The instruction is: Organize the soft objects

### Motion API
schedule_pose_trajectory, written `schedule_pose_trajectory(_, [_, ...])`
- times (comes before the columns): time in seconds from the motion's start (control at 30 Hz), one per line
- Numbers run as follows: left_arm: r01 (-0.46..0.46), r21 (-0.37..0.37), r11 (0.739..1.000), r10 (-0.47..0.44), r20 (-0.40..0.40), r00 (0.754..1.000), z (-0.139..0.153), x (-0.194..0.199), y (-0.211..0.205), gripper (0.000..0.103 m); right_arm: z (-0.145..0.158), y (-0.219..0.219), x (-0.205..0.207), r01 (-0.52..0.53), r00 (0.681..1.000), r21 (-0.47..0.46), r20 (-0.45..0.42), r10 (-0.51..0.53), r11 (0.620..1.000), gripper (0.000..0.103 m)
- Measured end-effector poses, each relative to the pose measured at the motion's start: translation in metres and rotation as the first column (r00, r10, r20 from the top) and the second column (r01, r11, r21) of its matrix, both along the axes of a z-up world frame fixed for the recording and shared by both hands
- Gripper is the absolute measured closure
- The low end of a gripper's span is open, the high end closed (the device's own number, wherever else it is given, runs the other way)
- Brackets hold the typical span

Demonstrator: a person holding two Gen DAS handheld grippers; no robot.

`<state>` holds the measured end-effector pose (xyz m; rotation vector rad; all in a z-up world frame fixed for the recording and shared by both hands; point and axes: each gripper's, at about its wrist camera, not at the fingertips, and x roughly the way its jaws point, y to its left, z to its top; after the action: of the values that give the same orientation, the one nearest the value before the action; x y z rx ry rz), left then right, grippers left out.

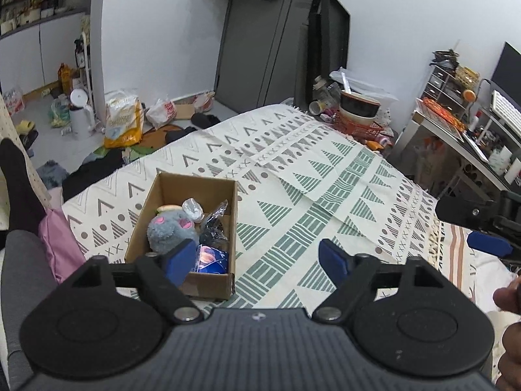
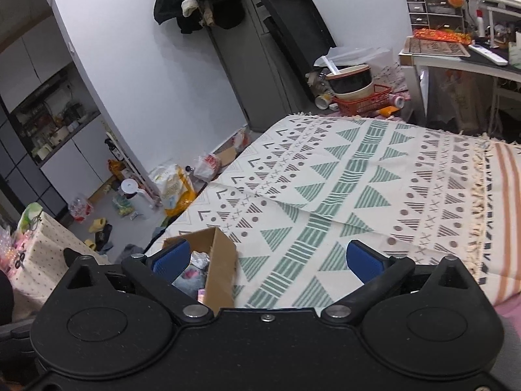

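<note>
We see the soft things already sitting in the cardboard box (image 1: 182, 228) on the bed (image 1: 325, 202): a grey plush toy (image 1: 171, 229), a silvery wrapper (image 1: 192, 209), a dark crinkly bag (image 1: 215, 228) and a blue packet (image 1: 210, 259). Both the left gripper (image 1: 257, 257) and the right gripper (image 2: 267, 260) hover with fingers spread wide, holding nothing. No loose soft item shows on the patterned blanket (image 2: 358, 179), so we judge the sorting nearly done. If we tidy the box, we should come straight down inside its walls. The blanket to the right lies bare for moving; the box stands near the bed's left edge.
</note>
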<state>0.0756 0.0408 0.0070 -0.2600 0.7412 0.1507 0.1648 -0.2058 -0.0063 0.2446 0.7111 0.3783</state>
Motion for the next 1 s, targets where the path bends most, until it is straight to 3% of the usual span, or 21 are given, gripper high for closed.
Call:
schedule_pose_trajectory(0.5, [0.033, 0.016, 0.999, -0.033, -0.010, 0.999, 0.018, -0.031, -0.017, 0.016, 0.016, -0.017, -0.032, -0.019, 1.000, -0.027, 0.006, 0.019, 0.999, 0.000])
schedule_pose_trajectory(0.6, [0.035, 0.022, 0.999, -0.035, -0.005, 0.999, 0.020, -0.037, -0.020, 0.011, 0.018, -0.018, -0.038, -0.013, 1.000, -0.035, 0.008, 0.013, 0.999, 0.000])
schedule_pose_trajectory(1.0, [0.042, 0.042, 0.998, -0.042, -0.019, 0.999, 0.019, -0.063, -0.027, 0.006, 0.016, -0.028, -0.060, -0.003, 1.000, -0.082, 0.009, 0.004, 0.997, 0.000])
